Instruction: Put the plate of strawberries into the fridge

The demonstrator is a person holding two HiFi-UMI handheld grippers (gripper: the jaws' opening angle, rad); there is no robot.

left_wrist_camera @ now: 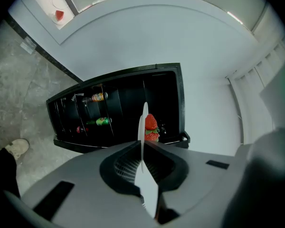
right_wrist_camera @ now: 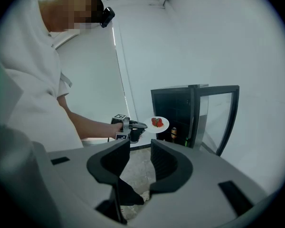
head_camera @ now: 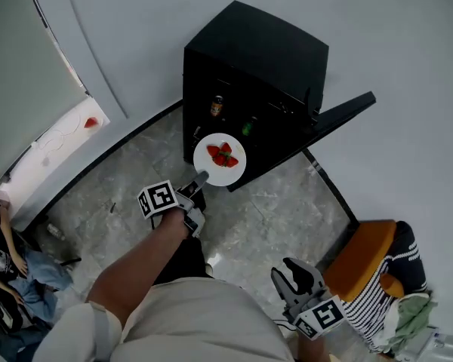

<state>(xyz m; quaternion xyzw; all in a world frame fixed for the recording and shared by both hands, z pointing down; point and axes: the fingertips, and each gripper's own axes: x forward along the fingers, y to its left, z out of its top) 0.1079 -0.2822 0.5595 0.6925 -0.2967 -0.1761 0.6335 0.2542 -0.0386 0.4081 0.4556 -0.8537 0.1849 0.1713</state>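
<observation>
The round white plate (head_camera: 220, 159) stands edgewise between the left gripper's (head_camera: 198, 181) closed jaws, its far part reaching out past their tips. The red strawberries (head_camera: 223, 155) lie on that far part. Straight ahead of these jaws stands the black box-shaped fridge (head_camera: 264, 59), the plate just before its open front. On the shelves inside, left of the jaw line, lie a dark bottle with an orange label (left_wrist_camera: 96, 98) and a green bottle (left_wrist_camera: 100, 121). The glass-paned door (head_camera: 343, 111) swings out to the fridge's right. The right gripper (head_camera: 293, 274) is well behind, jaws apart over the grey stone floor (head_camera: 272, 210), an orange padded chair (head_camera: 366, 259) just to their right.
</observation>
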